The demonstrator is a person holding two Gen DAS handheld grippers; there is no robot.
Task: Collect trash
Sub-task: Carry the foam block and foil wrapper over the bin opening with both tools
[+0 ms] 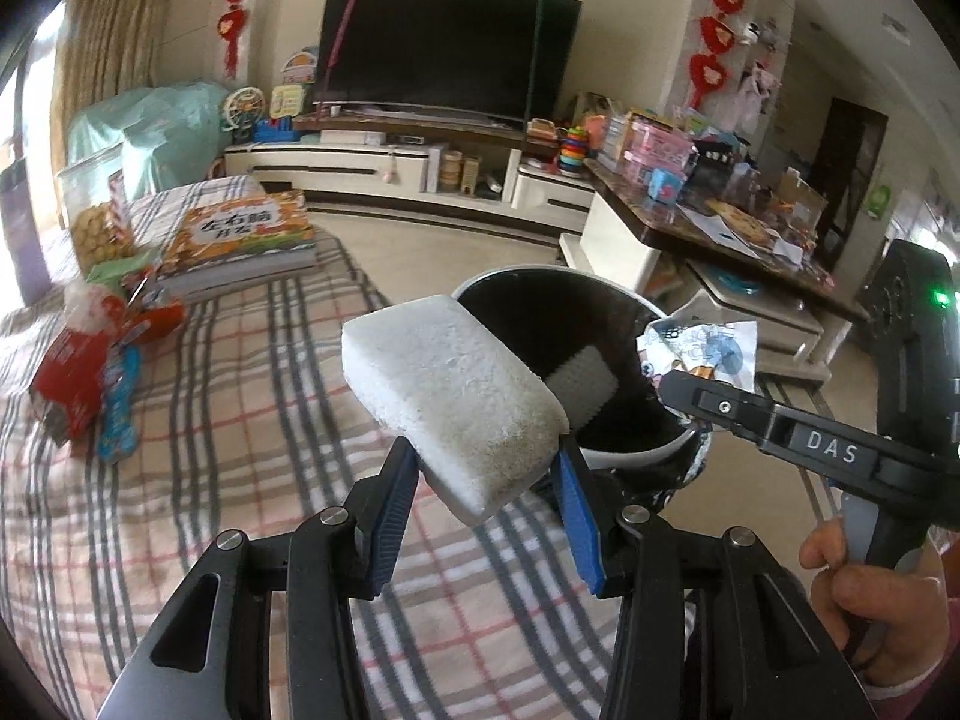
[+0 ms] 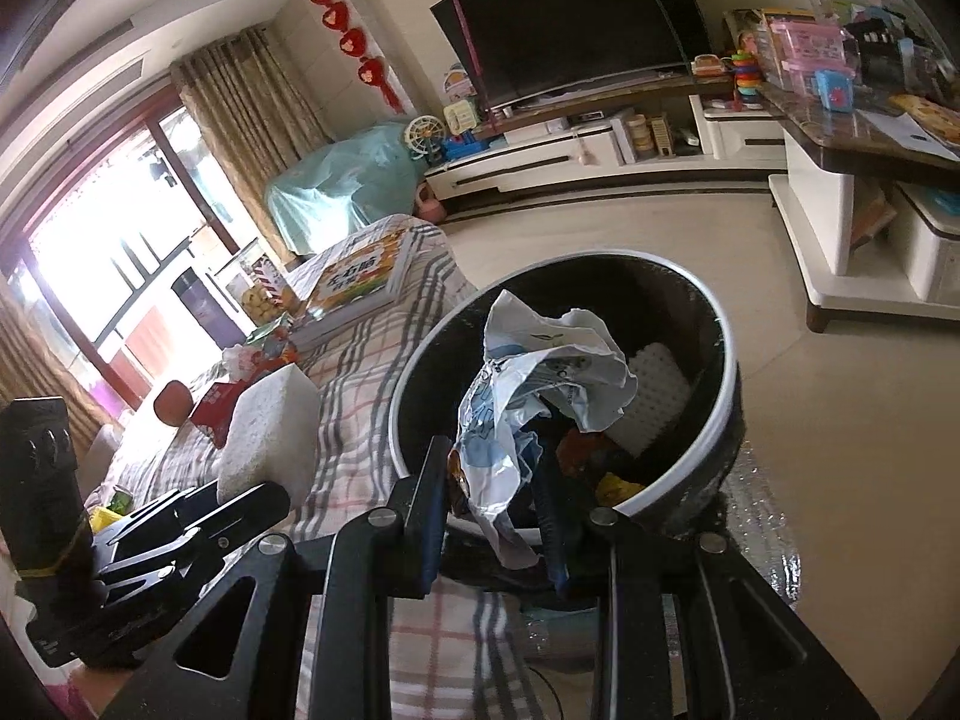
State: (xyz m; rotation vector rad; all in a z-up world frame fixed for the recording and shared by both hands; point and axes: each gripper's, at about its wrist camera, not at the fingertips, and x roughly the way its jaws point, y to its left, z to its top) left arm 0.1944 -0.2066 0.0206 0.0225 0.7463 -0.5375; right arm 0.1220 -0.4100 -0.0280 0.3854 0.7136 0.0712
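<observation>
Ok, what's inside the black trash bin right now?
In the trash bin a white ridged foam piece leans on the wall, with orange and yellow scraps lower down. The crumpled wrapper held by the right gripper hides the rest.

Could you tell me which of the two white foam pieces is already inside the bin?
The ribbed foam piece lies inside the black bin. The smooth foam block is outside it, clamped in the left claw above the checked cover.

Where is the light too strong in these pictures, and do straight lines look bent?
Right wrist view: the window is washed out white, and the TV edges bow from the fisheye. Left wrist view: light is even, the foam block sharp, the snack packs slightly blurred.
</observation>
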